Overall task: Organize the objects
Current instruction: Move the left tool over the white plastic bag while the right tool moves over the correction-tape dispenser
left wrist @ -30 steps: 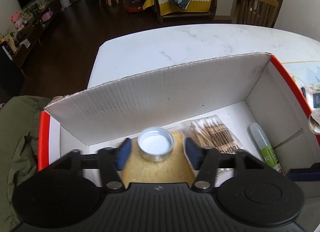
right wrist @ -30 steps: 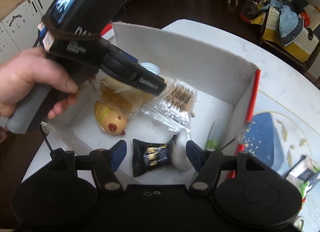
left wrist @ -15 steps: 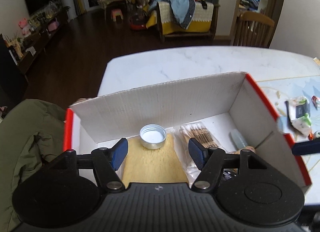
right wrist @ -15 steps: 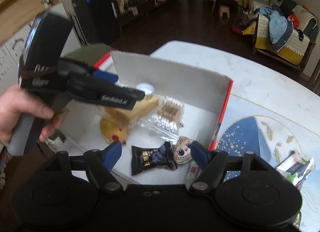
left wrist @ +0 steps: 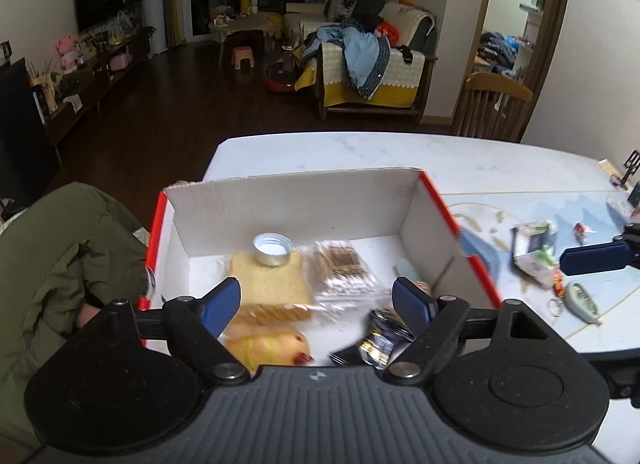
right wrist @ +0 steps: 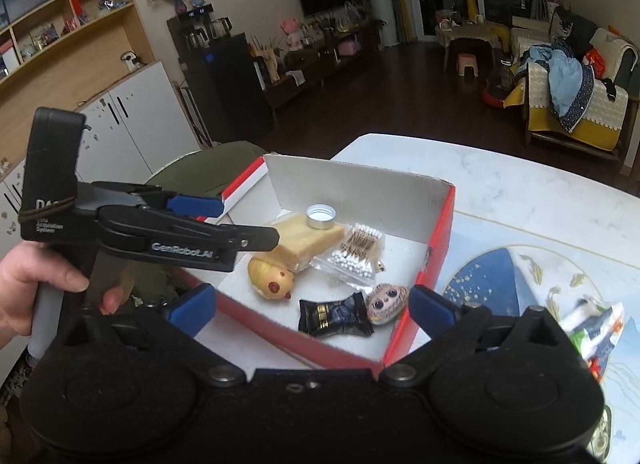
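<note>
A red-edged white cardboard box [left wrist: 288,196] [right wrist: 360,180] sits on the marble table. Inside lie a yellow sponge [left wrist: 268,284] [right wrist: 316,238] with a silver jar lid [left wrist: 273,249] [right wrist: 320,217] on it, a bag of cotton swabs [left wrist: 344,272] [right wrist: 358,252], a yellow egg-shaped toy [left wrist: 268,348] [right wrist: 270,278], a black snack packet [left wrist: 372,344] [right wrist: 334,316] and a small doll head [right wrist: 386,302]. My left gripper [left wrist: 316,306] is open and empty above the box's near side. My right gripper [right wrist: 312,304] is open and empty over the box's near corner.
Loose wrappers [left wrist: 534,248] [right wrist: 596,328] and a small grey-green keyring item [left wrist: 582,300] lie on the blue patterned mat [right wrist: 492,276] right of the box. A green jacket [left wrist: 60,256] hangs at the left. A wooden chair [left wrist: 496,108] stands beyond the table.
Both grippers have pulled back and up from the box, so more of the room shows. The silver lid stays on the sponge, released by the left gripper.
</note>
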Motion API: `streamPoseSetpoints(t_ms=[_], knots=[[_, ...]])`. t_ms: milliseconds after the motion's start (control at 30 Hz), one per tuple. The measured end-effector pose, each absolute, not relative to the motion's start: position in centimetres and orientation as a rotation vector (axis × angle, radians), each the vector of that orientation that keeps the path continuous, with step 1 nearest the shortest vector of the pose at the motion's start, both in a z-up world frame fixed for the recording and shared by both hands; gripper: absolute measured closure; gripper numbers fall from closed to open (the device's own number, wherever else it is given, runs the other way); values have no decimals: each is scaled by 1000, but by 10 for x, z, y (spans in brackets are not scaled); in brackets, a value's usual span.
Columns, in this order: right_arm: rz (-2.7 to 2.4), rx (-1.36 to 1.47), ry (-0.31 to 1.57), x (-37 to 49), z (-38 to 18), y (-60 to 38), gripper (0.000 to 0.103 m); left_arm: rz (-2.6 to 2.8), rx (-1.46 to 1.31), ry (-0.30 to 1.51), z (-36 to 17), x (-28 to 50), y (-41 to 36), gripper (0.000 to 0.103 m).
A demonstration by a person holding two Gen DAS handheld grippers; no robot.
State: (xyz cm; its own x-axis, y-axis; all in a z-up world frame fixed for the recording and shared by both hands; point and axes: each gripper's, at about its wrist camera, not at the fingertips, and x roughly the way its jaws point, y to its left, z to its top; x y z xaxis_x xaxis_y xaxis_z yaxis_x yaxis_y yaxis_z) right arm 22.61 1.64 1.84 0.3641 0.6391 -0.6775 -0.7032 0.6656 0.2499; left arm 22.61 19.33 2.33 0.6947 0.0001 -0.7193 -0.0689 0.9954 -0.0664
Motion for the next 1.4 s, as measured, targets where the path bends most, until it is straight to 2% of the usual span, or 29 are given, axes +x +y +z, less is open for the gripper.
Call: streamPoseSetpoints(t_ms=[700,733,833,1400], knots=[[816,-83,810,213,7,-102,1,-21,-83,782,20,185,65,18],[808,-81,808,214,7,-109,1,-21,-83,780,20,185,58,17],[776,-74,796,217,3,-132,1,-18,-87,767,19,187,40,3],[663,-117,803,244,-43,-236,1,-101,-93,816,-13,244,-54,1]])
